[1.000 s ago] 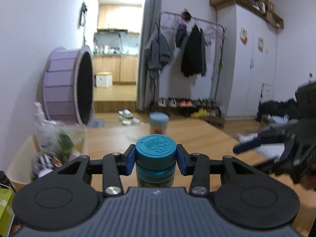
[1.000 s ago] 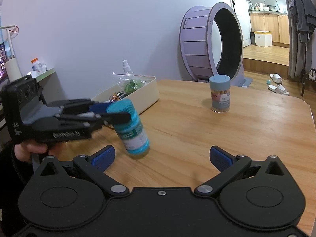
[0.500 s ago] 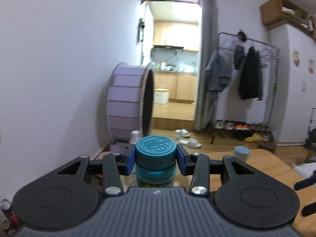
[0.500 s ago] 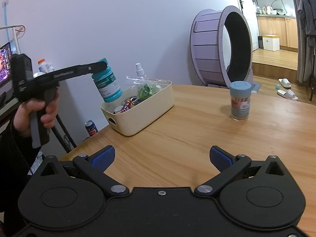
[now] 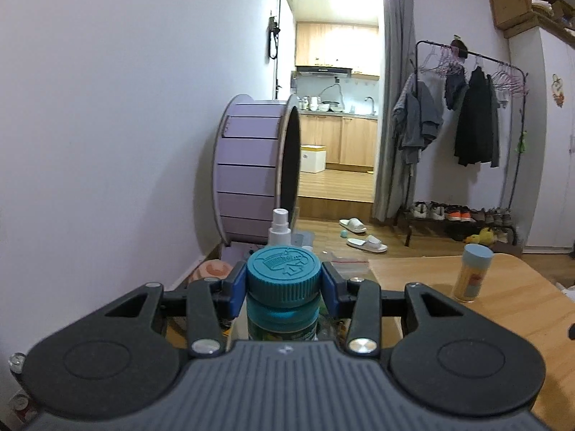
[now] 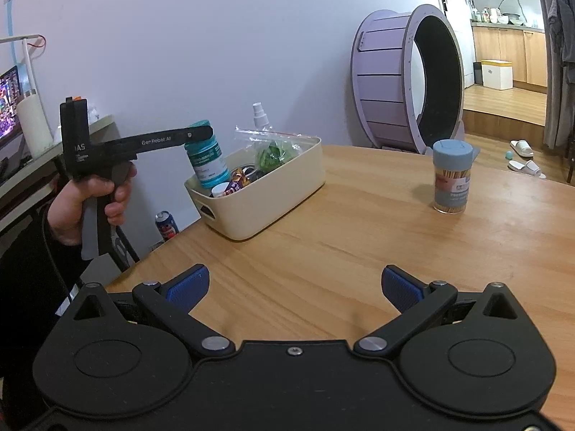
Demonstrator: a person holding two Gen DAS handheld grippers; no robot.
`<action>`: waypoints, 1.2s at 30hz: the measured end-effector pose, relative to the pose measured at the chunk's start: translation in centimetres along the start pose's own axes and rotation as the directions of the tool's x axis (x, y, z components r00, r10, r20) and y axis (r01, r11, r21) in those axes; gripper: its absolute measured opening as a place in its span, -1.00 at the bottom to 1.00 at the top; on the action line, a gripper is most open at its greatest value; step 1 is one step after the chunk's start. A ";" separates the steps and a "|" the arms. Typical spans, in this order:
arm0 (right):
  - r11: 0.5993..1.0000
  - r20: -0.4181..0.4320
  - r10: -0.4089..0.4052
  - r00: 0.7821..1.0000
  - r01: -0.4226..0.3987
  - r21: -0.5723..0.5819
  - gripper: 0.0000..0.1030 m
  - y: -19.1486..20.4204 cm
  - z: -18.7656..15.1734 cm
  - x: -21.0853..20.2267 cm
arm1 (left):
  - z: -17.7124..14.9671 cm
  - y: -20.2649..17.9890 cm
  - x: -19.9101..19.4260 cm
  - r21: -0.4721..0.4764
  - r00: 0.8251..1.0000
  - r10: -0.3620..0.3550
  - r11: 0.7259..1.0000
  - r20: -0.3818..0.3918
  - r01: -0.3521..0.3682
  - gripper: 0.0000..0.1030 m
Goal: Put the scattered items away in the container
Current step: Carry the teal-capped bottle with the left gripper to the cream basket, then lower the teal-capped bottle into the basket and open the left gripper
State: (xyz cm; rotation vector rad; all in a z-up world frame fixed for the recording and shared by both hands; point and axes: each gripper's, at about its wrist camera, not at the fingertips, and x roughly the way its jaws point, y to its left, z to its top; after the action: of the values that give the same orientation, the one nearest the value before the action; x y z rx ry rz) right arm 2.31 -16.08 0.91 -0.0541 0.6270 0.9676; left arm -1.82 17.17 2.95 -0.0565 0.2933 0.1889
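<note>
Gripping one teal bottle (image 6: 206, 158), left gripper (image 5: 284, 283) over bin (image 6: 273, 197); right gripper (image 6: 293, 285) released; perhaps five items inside

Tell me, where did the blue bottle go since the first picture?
The left gripper, clamped on the teal bottle throughout, carried it from above the table to over the cream bin. The right gripper stayed open and empty; the toothpick jar stayed put.

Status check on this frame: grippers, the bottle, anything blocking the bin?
Left gripper shut on teal bottle, tilted over cream bin. Right gripper open, empty. Bin already crowded; toothpick jar on table.
</note>
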 end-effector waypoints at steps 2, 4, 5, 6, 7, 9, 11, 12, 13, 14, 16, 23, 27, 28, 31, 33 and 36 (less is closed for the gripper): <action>1.000 -0.001 -0.003 1.000 0.003 0.000 1.00 0.1 0.0 0.0 | 0.1 -0.1 0.5 0.007 1.000 0.000 1.000 0.001 0.000 -0.18; 1.000 -0.001 -0.005 1.000 0.005 0.000 1.00 0.0 0.0 0.0 | 0.2 -0.3 0.8 0.018 1.000 0.023 1.000 0.008 -0.023 -0.17; 1.000 -0.001 -0.006 1.000 0.006 0.000 1.00 0.0 0.0 0.0 | 0.2 -0.4 1.2 0.019 0.999 0.032 0.999 0.013 -0.033 -0.15; 1.000 -0.002 -0.007 1.000 0.007 -0.001 1.00 0.0 -0.1 -0.1 | 0.1 -0.4 1.3 0.021 0.999 0.038 0.999 0.005 -0.038 -0.11; 1.000 -0.003 -0.009 1.000 0.009 -0.003 1.00 0.0 -0.1 0.0 | 0.0 -0.4 1.6 0.026 0.999 0.043 0.999 -0.005 -0.043 -0.11; 1.000 -0.004 -0.010 1.000 0.010 -0.004 1.00 0.1 -0.1 0.0 | -0.2 -0.3 1.5 0.033 0.999 0.041 0.999 -0.009 -0.040 -0.11; 1.000 -0.004 -0.008 1.000 0.008 -0.002 1.00 0.0 -0.1 0.0 | -0.4 -0.3 1.4 0.039 1.000 0.028 0.999 -0.002 -0.028 -0.12; 1.000 -0.005 -0.009 1.000 0.009 -0.002 1.00 0.0 -0.1 0.0 | -0.3 -0.3 1.5 0.044 1.000 0.030 0.999 -0.002 -0.030 -0.21; 1.000 -0.005 -0.009 1.000 0.009 -0.001 1.00 -0.1 -0.1 0.0 | -0.3 -0.2 1.6 0.043 1.000 0.023 0.999 -0.006 -0.022 -0.24; 1.000 -0.006 -0.008 1.000 0.008 0.000 1.00 -0.1 -0.1 0.0 | -0.3 -0.2 1.6 0.036 1.000 0.014 0.999 -0.007 -0.014 -0.36; 1.000 -0.007 -0.007 1.000 0.007 -0.002 1.00 0.0 -0.1 0.0 | -0.1 -0.4 1.7 0.033 1.000 0.011 0.999 -0.007 -0.011 -0.43; 1.000 -0.005 -0.009 1.000 0.009 -0.001 1.00 -0.2 -0.1 -0.1 | 0.8 -0.5 0.3 -0.044 0.999 -0.049 0.998 0.006 0.049 -0.34; 1.000 0.010 -0.023 1.000 0.023 0.005 1.00 -0.4 0.0 -0.2 | 0.6 -1.8 -0.7 -0.055 0.992 -0.127 0.990 -0.017 0.126 -0.07; 1.000 0.017 -0.029 0.999 0.029 0.009 1.00 -0.5 0.0 -0.3 | 0.5 -2.4 -0.9 -0.048 0.990 -0.138 0.989 -0.024 0.137 -0.03; 0.998 0.037 -0.052 0.998 0.051 0.026 1.00 -1.0 0.2 -0.4 | -0.4 -4.0 -1.1 -0.038 0.980 -0.188 0.982 -0.059 0.186 0.09; 0.997 0.055 -0.077 0.996 0.075 0.036 1.00 -1.4 0.2 -0.5 | -1.2 -4.9 -1.1 -0.044 0.970 -0.226 0.974 -0.085 0.223 0.12; 0.993 0.092 -0.115 0.989 0.111 0.045 1.00 -1.8 0.1 -0.7 | -1.9 -6.0 -1.4 -0.036 0.963 -0.252 0.968 -0.097 0.250 0.15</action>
State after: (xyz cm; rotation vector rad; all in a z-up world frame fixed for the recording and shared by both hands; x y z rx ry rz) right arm 3.53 -17.61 0.95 -0.0084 0.5502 0.8433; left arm -2.45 10.86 1.74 -0.1265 0.3821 -0.0630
